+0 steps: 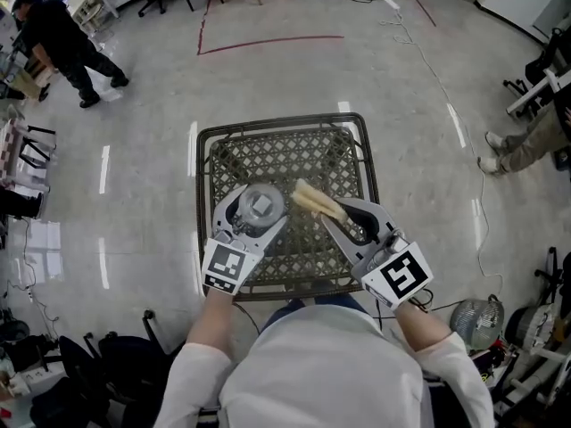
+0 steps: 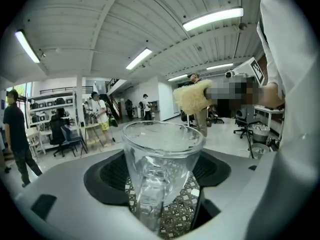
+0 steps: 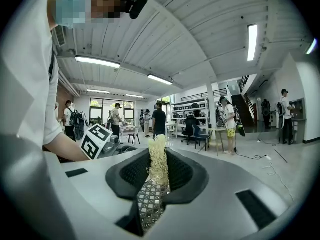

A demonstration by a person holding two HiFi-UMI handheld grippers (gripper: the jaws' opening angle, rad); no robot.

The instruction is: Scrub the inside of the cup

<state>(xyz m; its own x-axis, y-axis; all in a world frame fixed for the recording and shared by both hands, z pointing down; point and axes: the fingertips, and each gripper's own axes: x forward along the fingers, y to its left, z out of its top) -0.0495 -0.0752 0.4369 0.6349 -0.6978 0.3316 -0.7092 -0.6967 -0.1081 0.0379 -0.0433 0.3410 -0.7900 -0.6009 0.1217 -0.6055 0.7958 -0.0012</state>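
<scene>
A clear glass cup (image 1: 260,205) with a handle is held above the metal lattice table (image 1: 357,150), and my left gripper (image 1: 254,210) is shut on it. In the left gripper view the cup (image 2: 162,154) stands upright between the jaws with its handle toward the camera. My right gripper (image 1: 346,214) is shut on a pale yellow fibrous scrubber (image 1: 317,201). The scrubber's tip points toward the cup from the right, just outside the rim. In the right gripper view the scrubber (image 3: 159,161) sticks up from between the jaws. From the left gripper view, the scrubber (image 2: 192,96) shows behind the cup.
The small table stands on a glossy grey floor with red tape lines (image 1: 268,41). A person in black (image 1: 62,47) walks at the far left, and another person's legs (image 1: 526,141) are at the right. A fan (image 1: 477,321) and cables lie at the lower right.
</scene>
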